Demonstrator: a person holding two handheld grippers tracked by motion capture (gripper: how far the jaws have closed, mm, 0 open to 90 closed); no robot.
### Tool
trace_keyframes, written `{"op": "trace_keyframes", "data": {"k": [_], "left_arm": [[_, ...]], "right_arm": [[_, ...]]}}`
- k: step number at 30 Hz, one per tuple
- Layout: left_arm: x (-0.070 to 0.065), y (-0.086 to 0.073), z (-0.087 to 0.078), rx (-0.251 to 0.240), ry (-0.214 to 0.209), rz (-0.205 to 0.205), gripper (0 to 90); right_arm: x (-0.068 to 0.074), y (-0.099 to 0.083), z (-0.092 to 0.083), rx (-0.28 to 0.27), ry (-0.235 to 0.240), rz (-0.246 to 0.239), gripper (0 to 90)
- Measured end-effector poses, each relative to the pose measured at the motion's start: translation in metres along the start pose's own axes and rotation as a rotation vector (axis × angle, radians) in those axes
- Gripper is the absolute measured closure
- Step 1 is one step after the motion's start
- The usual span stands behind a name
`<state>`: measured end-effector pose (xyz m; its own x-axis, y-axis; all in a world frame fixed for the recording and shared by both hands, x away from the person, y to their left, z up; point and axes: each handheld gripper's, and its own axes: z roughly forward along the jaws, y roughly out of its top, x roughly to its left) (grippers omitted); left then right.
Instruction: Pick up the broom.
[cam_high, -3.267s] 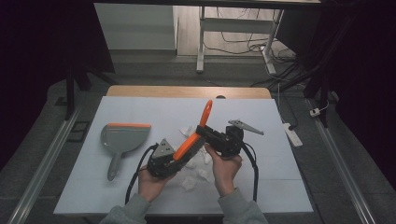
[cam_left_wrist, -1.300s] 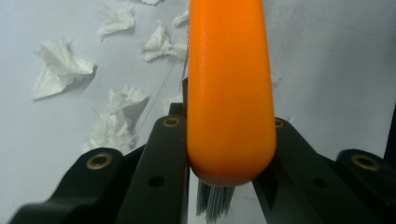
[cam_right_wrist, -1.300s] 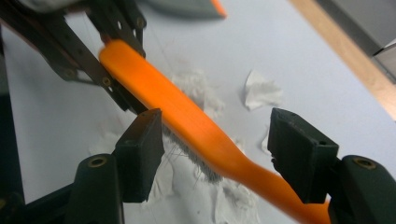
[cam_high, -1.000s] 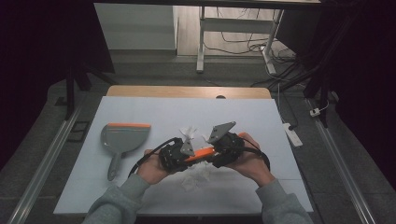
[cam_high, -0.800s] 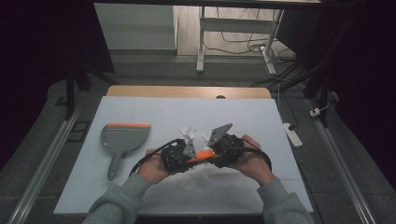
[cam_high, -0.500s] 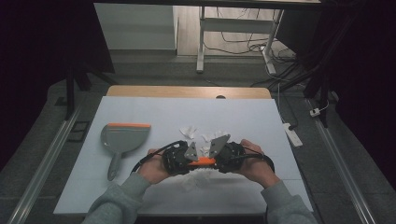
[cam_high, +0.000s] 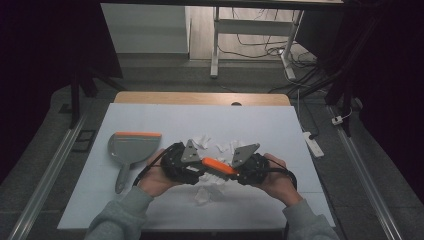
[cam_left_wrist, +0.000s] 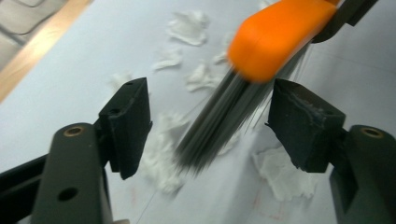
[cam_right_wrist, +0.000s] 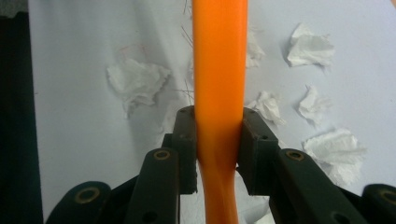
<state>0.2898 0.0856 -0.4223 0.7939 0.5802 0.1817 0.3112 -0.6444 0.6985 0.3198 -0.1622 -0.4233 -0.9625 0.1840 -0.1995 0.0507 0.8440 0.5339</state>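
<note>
Your brush (cam_high: 218, 166) lies roughly level between your 2 grippers, just above the white table (cam_high: 150, 120) near its front-centre. In the high view its long axis runs left-right with a slight tilt, the left end farther from you: orange handle toward your right hand, bristle end toward your left. Your right gripper (cam_right_wrist: 218, 135) is clamped on the orange handle, pads pressing both sides; in the right gripper view the handle runs straight up the frame, away from the jaws. Your left gripper (cam_left_wrist: 210, 121) has just been opening; its jaws stand wide apart w/ the dark bristles (cam_left_wrist: 219, 121) hanging between them, no pad touching, orange head at upper right, bristle tips pointing down-left toward the table. Crumpled white paper scraps (cam_high: 205, 192) are scattered on the table around and under the brush, some beyond it, 1 nearer you. The grey dustpan (cam_high: 131, 150) w/ orange lip sits well to the left, handle toward you, mouth away; can't see anything in it. No readable labels or writing.
</note>
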Motion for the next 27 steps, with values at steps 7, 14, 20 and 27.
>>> {"op": "trace_keyframes", "data": {"k": [7, 14, 20, 27], "left_arm": [[0.012, -0.037, -0.018, -0.028, 0.027, -0.119, 28.2], [0.019, -0.078, -0.032, -0.034, 0.060, -0.197, 28.3], [0.025, -0.110, -0.042, -0.048, 0.078, -0.284, 28.6], [0.024, -0.137, -0.047, -0.044, 0.079, -0.340, 29.0]], "right_arm": [[-0.009, -0.009, 0.000, -0.086, 0.012, 0.098, 70.9], [-0.017, -0.014, 0.002, -0.111, -0.012, 0.153, 70.9], [-0.023, -0.021, 0.000, -0.149, -0.027, 0.213, 70.9], [-0.026, -0.031, -0.006, -0.163, -0.043, 0.291, 70.9]]}}
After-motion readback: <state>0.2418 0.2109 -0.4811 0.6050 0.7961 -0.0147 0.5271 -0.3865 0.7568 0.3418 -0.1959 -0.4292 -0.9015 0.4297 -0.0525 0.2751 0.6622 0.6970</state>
